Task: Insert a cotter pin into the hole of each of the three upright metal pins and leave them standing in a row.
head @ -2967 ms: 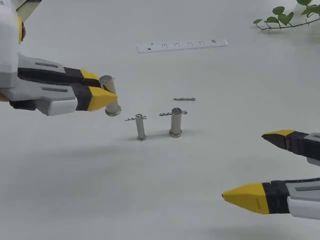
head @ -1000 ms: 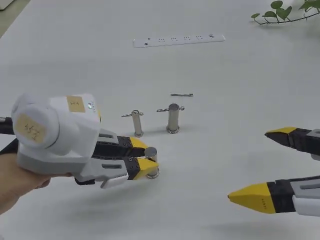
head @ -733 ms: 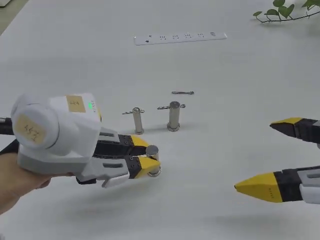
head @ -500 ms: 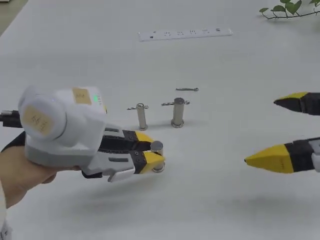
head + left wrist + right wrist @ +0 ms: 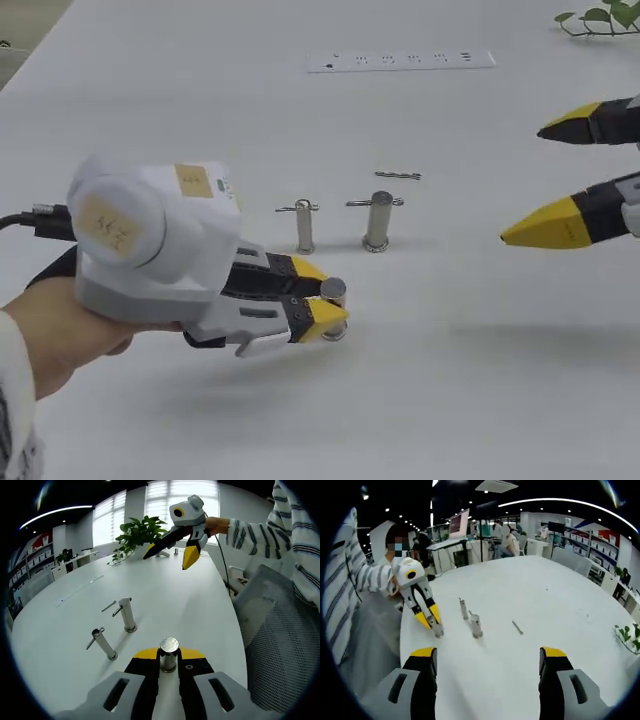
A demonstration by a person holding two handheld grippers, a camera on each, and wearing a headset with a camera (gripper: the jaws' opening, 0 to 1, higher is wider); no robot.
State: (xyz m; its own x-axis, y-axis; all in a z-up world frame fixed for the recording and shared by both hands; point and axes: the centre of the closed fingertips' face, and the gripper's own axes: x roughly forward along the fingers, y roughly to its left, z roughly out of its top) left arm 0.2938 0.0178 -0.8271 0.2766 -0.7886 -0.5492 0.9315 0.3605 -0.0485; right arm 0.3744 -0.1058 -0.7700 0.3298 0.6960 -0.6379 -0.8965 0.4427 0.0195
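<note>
My left gripper [image 5: 325,303] is shut on an upright metal pin [image 5: 333,297], low over the table in front of the other two; its own view has that pin [image 5: 169,652] between the yellow tips. Two more metal pins [image 5: 305,225] [image 5: 378,220] stand side by side, each with a cotter pin through its top. Behind them a loose cotter pin [image 5: 398,176] lies flat. My right gripper [image 5: 527,183] hangs open in the air at the right, well away from the pins. Its view takes in the left gripper [image 5: 422,605] and the loose cotter pin [image 5: 517,627].
A white power strip [image 5: 400,61] lies at the far side of the white table [image 5: 480,380]. Plant leaves [image 5: 600,15] reach in at the far right corner. A person's hand [image 5: 60,330] holds the left gripper, and its cable trails off left.
The left gripper carried its pin from the far left down to a spot in front of the two standing pins. The right gripper rose and drew back to the right, still open.
</note>
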